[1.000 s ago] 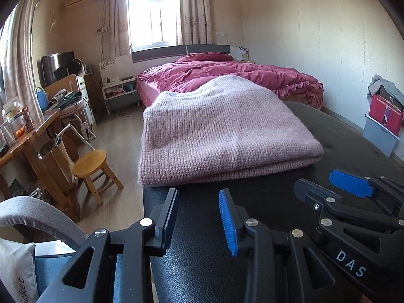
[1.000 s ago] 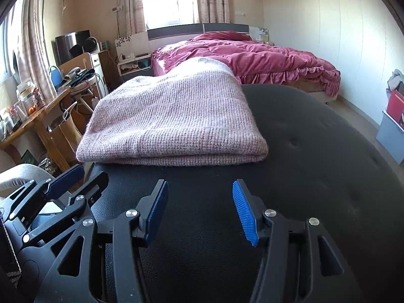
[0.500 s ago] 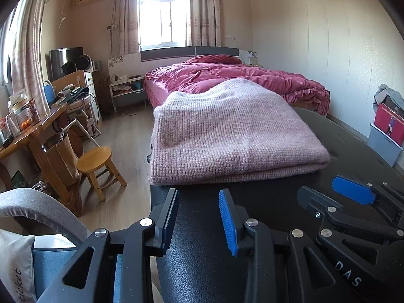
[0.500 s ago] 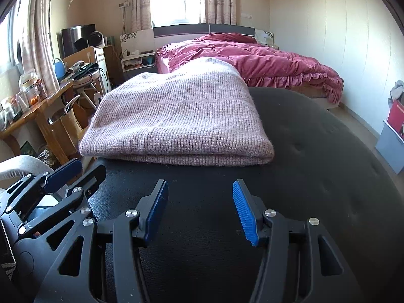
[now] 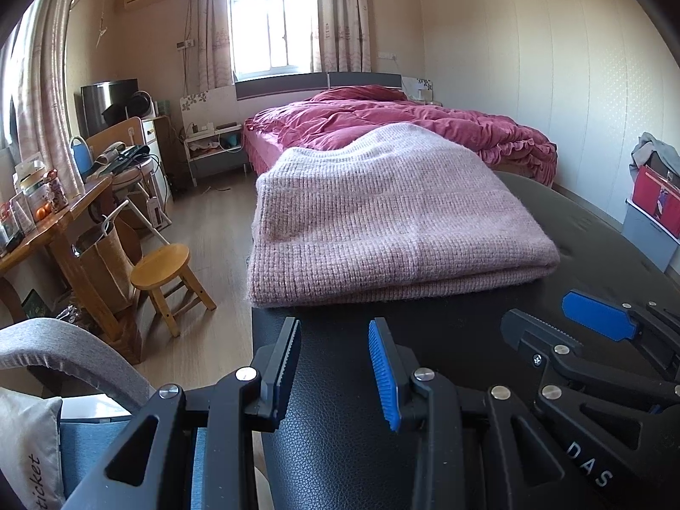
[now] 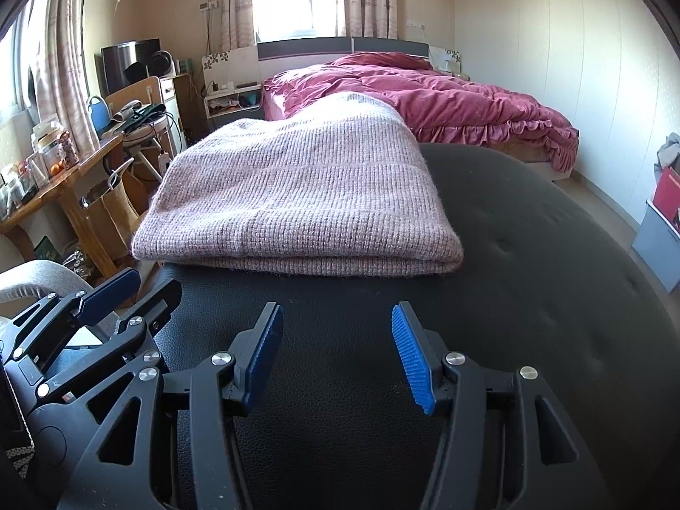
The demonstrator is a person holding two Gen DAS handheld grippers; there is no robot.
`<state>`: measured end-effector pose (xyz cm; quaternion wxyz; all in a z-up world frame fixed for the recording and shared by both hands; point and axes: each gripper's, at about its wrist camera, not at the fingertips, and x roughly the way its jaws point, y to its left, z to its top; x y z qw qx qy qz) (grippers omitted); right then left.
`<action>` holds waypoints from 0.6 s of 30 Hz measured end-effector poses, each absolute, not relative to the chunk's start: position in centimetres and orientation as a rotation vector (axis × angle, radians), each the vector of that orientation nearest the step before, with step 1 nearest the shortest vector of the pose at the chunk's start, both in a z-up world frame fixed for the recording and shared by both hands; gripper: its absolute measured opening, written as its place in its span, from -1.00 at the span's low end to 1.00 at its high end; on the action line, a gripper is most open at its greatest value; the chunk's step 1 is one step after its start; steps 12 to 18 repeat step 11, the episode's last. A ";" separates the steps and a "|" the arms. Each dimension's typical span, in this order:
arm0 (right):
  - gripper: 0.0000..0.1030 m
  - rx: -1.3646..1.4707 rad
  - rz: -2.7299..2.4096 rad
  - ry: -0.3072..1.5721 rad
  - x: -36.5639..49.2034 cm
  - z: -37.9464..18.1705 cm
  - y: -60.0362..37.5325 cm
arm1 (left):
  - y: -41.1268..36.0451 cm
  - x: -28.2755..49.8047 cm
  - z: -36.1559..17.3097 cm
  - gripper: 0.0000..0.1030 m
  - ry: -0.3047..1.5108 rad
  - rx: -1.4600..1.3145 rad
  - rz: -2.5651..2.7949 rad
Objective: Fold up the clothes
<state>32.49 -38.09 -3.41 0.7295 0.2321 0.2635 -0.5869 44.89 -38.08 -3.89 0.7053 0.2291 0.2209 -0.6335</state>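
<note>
A folded pink knit sweater (image 5: 382,221) (image 6: 297,199) lies flat on a black padded surface (image 5: 348,437) (image 6: 531,297), toward its far left part. My left gripper (image 5: 333,365) hovers just short of the sweater's near edge, jaws apart with nothing between them. My right gripper (image 6: 335,348) stands beside it on the right, open wider and also empty. Each gripper shows in the other's view: the right gripper (image 5: 565,318) at the lower right of the left wrist view, the left gripper (image 6: 131,293) at the lower left of the right wrist view.
A bed with a crimson quilt (image 5: 403,127) stands behind the black surface. On the left are a wooden stool (image 5: 163,263), a cluttered wooden table (image 5: 51,221) and a grey chair back (image 5: 63,352). Red and grey boxes (image 5: 654,204) stand by the right wall.
Both views have drifted slightly, so the sweater sits a little further right in the pictures. The grippers keep their openings, and the sweater lies as before.
</note>
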 end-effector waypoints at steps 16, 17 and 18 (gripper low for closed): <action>0.10 0.522 -1.295 0.578 32.4 -3.5 -38.2 | -38.0 44.7 -3.7 -0.36 0.469 0.500 -1.430; 0.10 0.522 -1.295 0.578 32.4 -3.5 -38.2 | -38.0 44.7 -3.7 -0.36 0.469 0.500 -1.430; 0.10 0.522 -1.295 0.578 32.4 -3.5 -38.2 | -38.0 44.7 -3.7 -0.36 0.469 0.500 -1.430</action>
